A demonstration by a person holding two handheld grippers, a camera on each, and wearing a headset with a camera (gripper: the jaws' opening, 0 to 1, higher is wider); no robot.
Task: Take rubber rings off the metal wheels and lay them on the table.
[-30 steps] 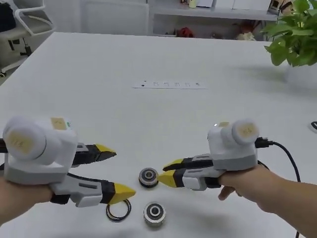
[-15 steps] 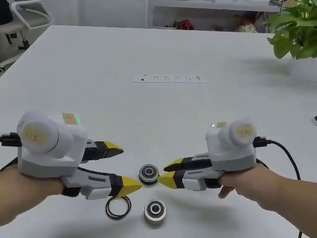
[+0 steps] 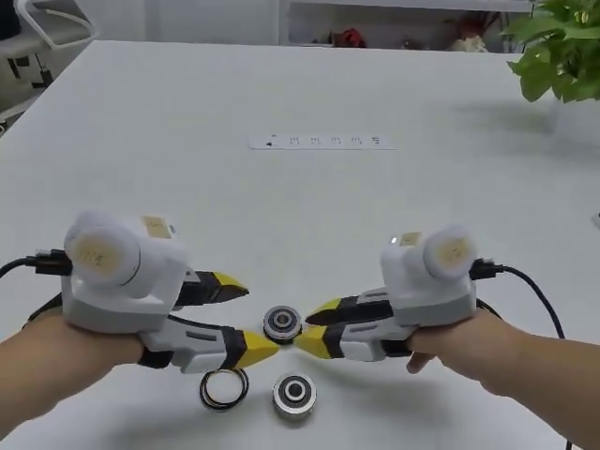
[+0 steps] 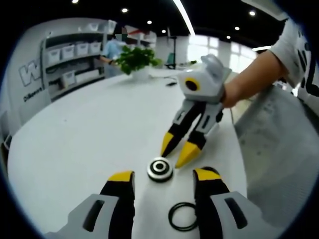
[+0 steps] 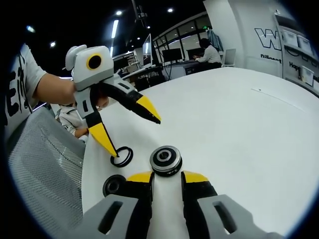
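A small metal wheel (image 3: pixel 281 322) with a dark rim lies flat on the white table (image 3: pixel 309 216), between the two grippers. My left gripper (image 3: pixel 251 317) is open wide, its yellow tips on either side of the wheel (image 4: pixel 160 169) and just short of it. My right gripper (image 3: pixel 314 326) faces it from the other side, open narrowly, its tips close to the wheel (image 5: pixel 166 160). A second wheel (image 3: pixel 294 394) lies nearer me. A loose black rubber ring (image 3: pixel 223 387) lies flat beside it, under the left gripper's lower jaw.
A strip of paper with printed marks (image 3: pixel 321 142) lies mid-table. A potted green plant (image 3: pixel 562 47) stands at the far right. A black cable (image 3: pixel 530 281) runs from the right gripper. Shelves and a chair stand beyond the table.
My left gripper has moved right, bringing its open tips up to the wheel. The right gripper has edged slightly left. The head camera has tilted down a little.
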